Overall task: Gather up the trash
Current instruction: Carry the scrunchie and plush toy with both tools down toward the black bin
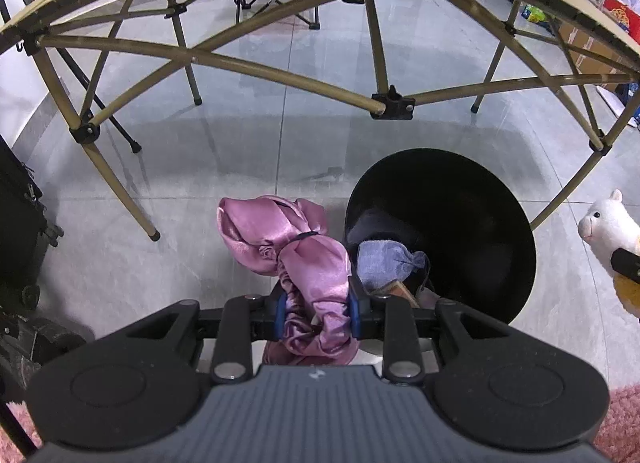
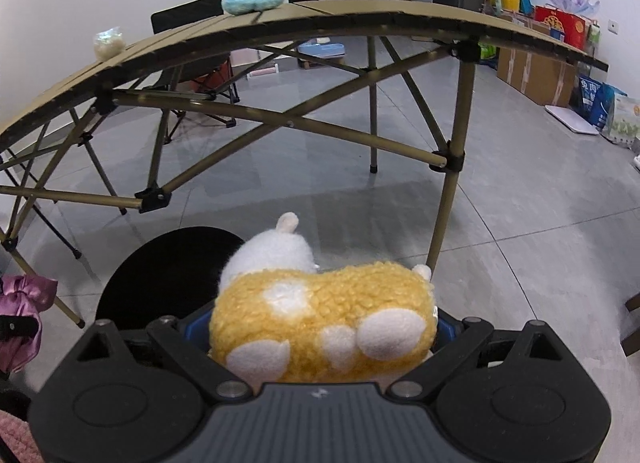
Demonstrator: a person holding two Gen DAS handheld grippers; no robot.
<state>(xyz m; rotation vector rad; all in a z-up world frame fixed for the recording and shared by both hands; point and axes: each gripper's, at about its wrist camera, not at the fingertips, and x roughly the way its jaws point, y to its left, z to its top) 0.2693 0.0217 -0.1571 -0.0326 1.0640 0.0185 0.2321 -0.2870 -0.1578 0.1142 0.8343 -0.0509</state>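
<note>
My left gripper is shut on a crumpled pink satin cloth, held just left of a black round bin on the floor. Inside the bin lies a blue-grey cloth over some brown scraps. My right gripper is shut on a yellow-and-white plush animal, whose white head points toward the same black bin. The plush animal also shows at the right edge of the left wrist view, and the pink cloth at the left edge of the right wrist view.
A tan folding table with crossed legs arches over the bin. On it lie a turquoise fluffy item and a small white crumpled bag. A black case stands left; boxes and bags line the right wall. Grey tiled floor surrounds the bin.
</note>
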